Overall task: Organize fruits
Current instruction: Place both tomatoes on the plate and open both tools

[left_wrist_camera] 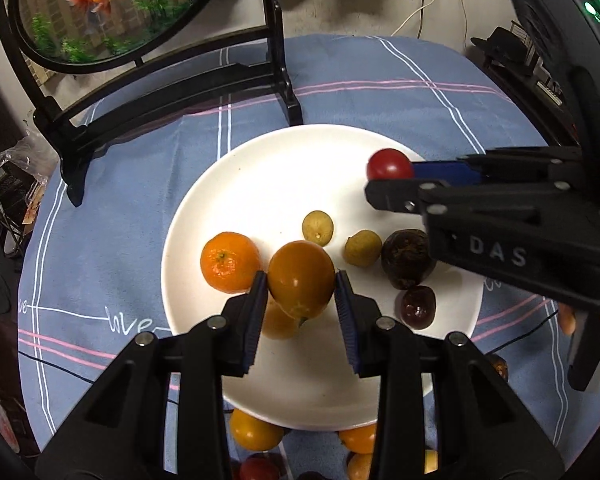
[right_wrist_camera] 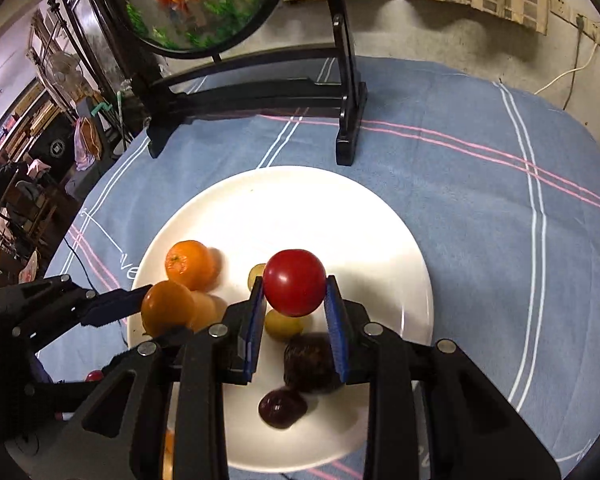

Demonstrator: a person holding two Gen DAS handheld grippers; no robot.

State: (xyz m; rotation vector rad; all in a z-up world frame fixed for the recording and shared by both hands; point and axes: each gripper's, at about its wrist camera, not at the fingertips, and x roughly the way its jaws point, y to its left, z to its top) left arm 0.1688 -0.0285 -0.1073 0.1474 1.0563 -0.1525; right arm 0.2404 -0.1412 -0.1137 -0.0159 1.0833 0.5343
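Fruits lie on the white plate point(left_wrist_camera: 220, 184) at mid-frame: a mandarin point(left_wrist_camera: 230, 262), two longans, dark passion fruits. The left tool point(left_wrist_camera: 301, 280) is clamped on an orange fruit point(left_wrist_camera: 301, 278) above the plate; the right tool point(right_wrist_camera: 295, 286) is clamped on a red tomato point(right_wrist_camera: 295, 282). Only the left wrist view shows more fruit on the table point(left_wrist_camera: 380, 80) below the plate's lower rim.
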